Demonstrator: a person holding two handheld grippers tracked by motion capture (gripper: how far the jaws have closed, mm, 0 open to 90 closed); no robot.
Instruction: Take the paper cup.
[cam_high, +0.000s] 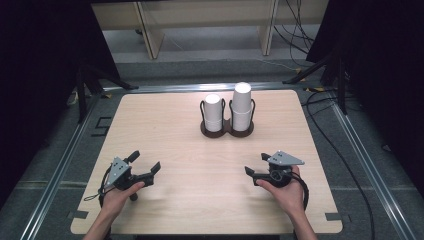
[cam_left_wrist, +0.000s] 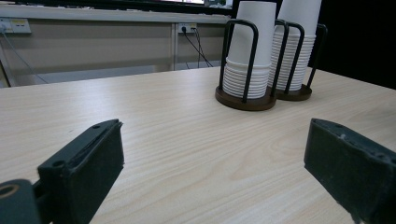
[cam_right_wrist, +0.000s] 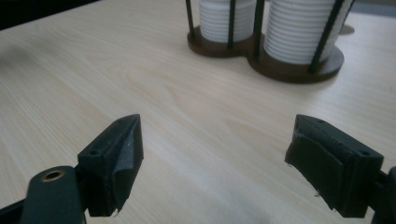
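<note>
The pale wooden worktop (cam_high: 200, 200) carries a dark two-ring cup holder (cam_high: 227, 131) at its far middle, with a shorter stack of white paper cups (cam_high: 213, 112) in its left ring and a taller stack (cam_high: 241, 106) in its right ring, both upright and standing side by side. Both forearms come in from the near edge, well apart and each well short of the holder. The left hand (cam_high: 117, 197) grips its tool from behind, wrist low on the worktop, so the left tongs (cam_high: 146, 165) point forward and to the right, toward the cups. The right hand (cam_high: 285, 192) cups its tool from below, with the right tongs (cam_high: 256, 165) turned leftward and forward. In each gripper view the two black jaws stand wide apart with only bare wood between them, holding nothing; whether the jaw tips touch the worktop is hard to tell.
</note>
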